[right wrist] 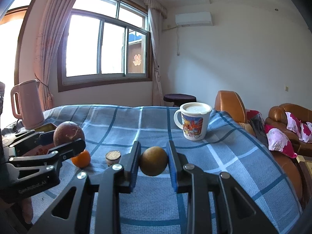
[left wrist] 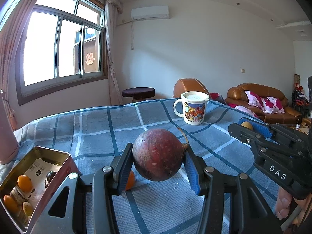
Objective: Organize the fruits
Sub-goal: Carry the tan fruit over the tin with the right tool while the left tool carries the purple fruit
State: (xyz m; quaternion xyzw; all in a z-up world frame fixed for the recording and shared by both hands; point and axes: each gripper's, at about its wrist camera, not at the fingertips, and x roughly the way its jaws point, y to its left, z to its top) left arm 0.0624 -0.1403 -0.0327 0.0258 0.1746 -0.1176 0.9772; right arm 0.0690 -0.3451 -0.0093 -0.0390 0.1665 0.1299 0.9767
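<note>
A blue plaid cloth (right wrist: pixel 156 128) covers the table, which stands in a room with a large sliding window (right wrist: pixel 105 46), pink curtains (right wrist: pixel 46 44), a wall air conditioner (right wrist: pixel 193 18) and brown leather sofas (left wrist: pixel 261 101) beyond the far right edge.

The left gripper (left wrist: pixel 159 164) is raised above the near left part of the cloth and clenched on a dark red round fruit (left wrist: pixel 158 154), whose dry stem points right. The right gripper (right wrist: pixel 154 162) hangs over the near middle of the cloth, its blue pads pressed on either side of a small brownish-yellow fruit (right wrist: pixel 153 160); the fruit is lifted off the cloth. In the left wrist view the right gripper reaches in from the right edge, with a thumb visible on its handle.

An open red tin (left wrist: pixel 58 167) sits at the near left corner, holding small orange fruits (left wrist: pixel 24 183), a dark fruit and printed paper; its contents are partly cut off by the frame. A small orange (right wrist: pixel 81 159) lies on the cloth just below the left gripper, and just beside it stands a short round item with a grainy top (right wrist: pixel 113 157), possibly a cut fruit piece. A white cartoon-printed mug (right wrist: pixel 193 123) with a lid stands near the far right edge. A pink kettle (right wrist: pixel 27 105) stands at the far left corner, behind the tin.
</note>
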